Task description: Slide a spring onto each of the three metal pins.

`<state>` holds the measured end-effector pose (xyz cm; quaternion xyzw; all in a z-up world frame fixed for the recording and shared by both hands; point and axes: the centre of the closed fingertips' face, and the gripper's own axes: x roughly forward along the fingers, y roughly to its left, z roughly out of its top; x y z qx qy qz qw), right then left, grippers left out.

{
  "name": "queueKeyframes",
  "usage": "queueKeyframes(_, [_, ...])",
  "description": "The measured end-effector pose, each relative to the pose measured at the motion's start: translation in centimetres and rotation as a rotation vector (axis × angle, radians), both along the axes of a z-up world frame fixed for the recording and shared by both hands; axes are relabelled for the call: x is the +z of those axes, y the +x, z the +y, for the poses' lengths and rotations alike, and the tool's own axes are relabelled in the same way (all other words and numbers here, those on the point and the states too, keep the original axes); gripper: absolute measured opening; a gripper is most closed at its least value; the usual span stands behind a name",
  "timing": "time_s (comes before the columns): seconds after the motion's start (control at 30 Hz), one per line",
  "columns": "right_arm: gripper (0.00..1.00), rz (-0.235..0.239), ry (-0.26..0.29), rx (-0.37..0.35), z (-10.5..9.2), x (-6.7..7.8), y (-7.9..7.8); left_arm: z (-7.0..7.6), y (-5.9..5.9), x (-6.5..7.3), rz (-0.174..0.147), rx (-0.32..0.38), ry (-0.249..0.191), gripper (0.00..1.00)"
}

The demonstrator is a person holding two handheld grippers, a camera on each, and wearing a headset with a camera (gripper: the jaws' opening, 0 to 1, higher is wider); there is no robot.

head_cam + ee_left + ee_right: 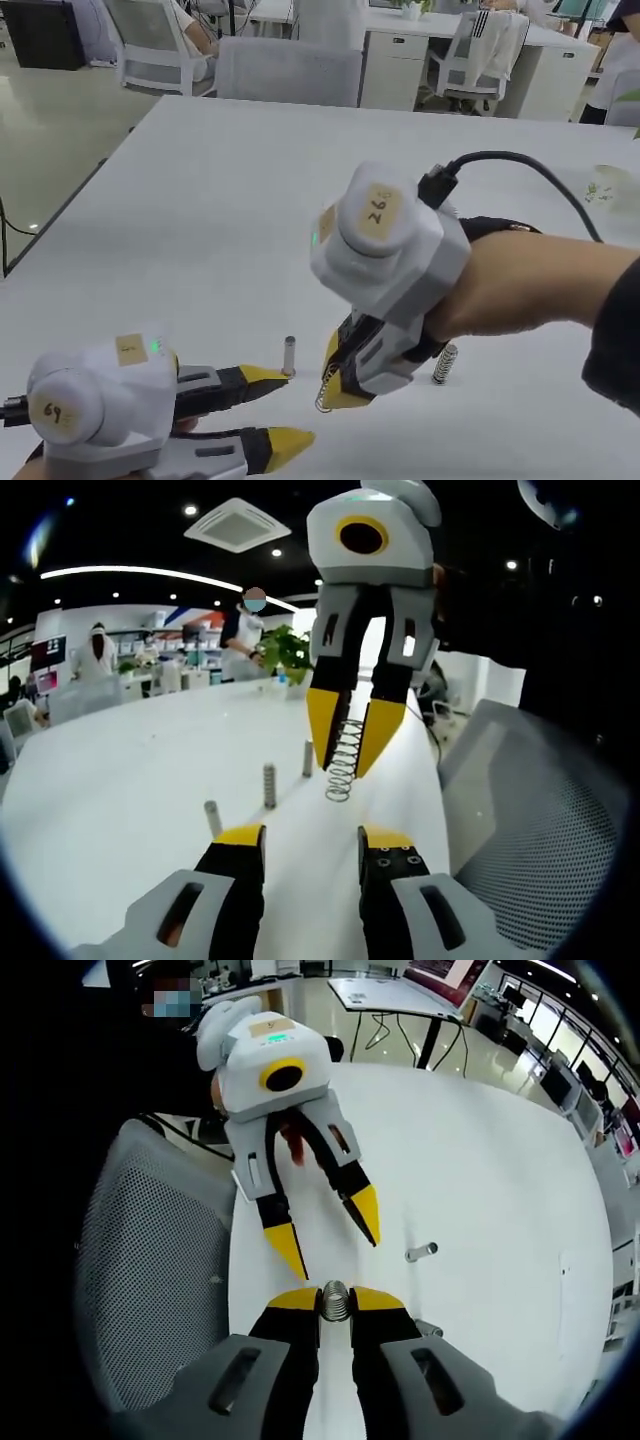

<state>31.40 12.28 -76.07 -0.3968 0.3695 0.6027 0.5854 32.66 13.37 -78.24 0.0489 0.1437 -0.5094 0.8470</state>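
The white workbench [200, 200] is mostly bare. Above it the right gripper [338, 392] pinches a spring [343, 765] by its upper coils. The left gripper [283, 407] sits low with its jaws apart, holding nothing. A bare metal pin [290, 355] stands near the hanging spring, and another pin [444, 363] already wears one. Dangling loose, the coil could snag on the pin's rim, buckle and pop free.

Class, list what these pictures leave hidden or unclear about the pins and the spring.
Head view: one pin is hidden behind the right gripper.
Left gripper view: the farthest pin is too small to tell whether it carries a spring.
Right gripper view: the held spring shows end-on, its length hidden behind its top coil.
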Motion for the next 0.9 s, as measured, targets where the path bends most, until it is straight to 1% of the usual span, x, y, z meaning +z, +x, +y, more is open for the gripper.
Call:
queueKeyframes(0.1, [0.08, -0.004, -0.001, -0.001, -0.1, 0.0, 0.2, 0.4, 0.1, -0.1, 0.006, 0.016, -0.004, 0.34])
queueKeyframes(0.17, [0.08, -0.005, -0.004, -0.002, -0.1, 0.0, 0.2, 0.6, 0.2, -0.2, 0.009, 0.031, -0.004, 0.38])
queueKeyframes(0.27, [0.08, -0.01, -0.008, -0.003, -0.2, -0.1, 0.3, 1.0, 0.2, -0.4, 0.013, 0.049, -0.004, 0.41])
queueKeyframes(0.37, [0.08, -0.022, -0.015, -0.003, -0.3, 0.0, 0.6, 1.4, 0.3, -0.6, 0.017, 0.065, -0.003, 0.43])
queueKeyframes(0.57, [0.08, -0.036, -0.026, -0.004, -0.4, 0.2, 1.3, 2.1, 0.5, -1.0, 0.017, 0.09, 0.012, 0.5])
queueKeyframes(0.73, [0.08, -0.044, -0.026, -0.004, -0.3, 0.4, 1.8, 2.4, 0.6, -1.1, 0.021, 0.105, 0.013, 0.53])
queueKeyframes(0.9, [0.08, -0.057, -0.031, -0.007, -0.2, 0.7, 2.4, 2.8, 1.0, -1.2, 0.013, 0.124, 0.02, 0.6])
